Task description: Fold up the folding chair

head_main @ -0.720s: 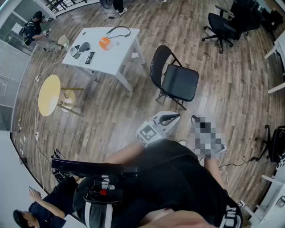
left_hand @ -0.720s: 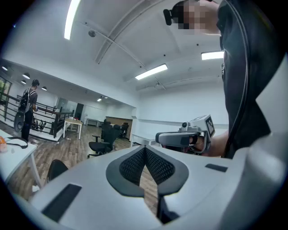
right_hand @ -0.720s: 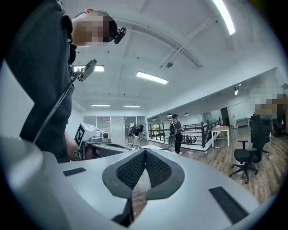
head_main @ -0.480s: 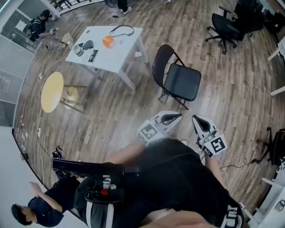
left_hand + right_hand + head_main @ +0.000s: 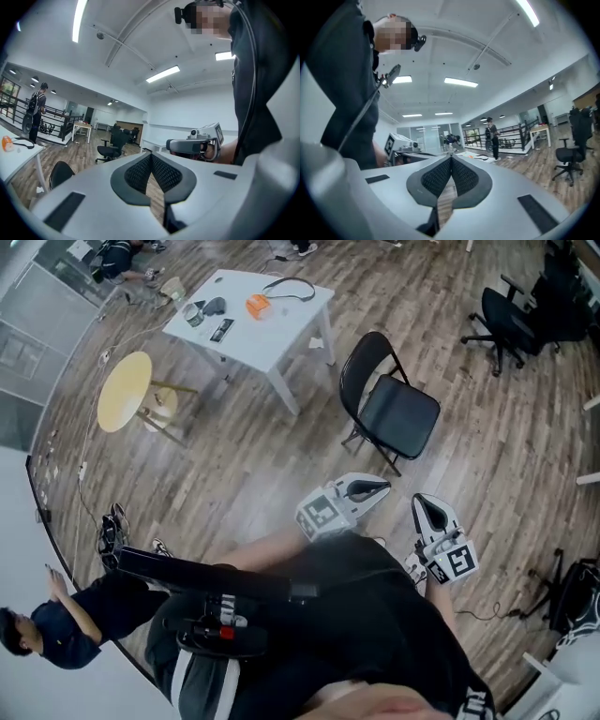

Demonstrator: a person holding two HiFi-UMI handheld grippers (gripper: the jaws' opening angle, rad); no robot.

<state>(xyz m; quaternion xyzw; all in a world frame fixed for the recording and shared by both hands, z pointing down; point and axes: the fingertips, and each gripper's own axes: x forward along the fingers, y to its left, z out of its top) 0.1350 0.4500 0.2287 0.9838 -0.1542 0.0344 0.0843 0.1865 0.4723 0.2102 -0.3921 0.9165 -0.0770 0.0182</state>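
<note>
Approaching was the step in hand: the folding chair (image 5: 392, 413) stood open on the floor, apart from the left gripper (image 5: 380, 487) and right gripper (image 5: 421, 502), both with fingers pressed together, empty. Next they likely needed to close in and spread to take its seat.

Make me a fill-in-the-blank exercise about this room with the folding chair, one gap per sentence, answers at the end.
The black folding chair is not yet ____.
The left gripper and the right gripper both have their jaws ____.
The orange object lies on the ____ table.
The round stool has a ____ top.
Missing words: folded; shut; white; yellow.
</note>
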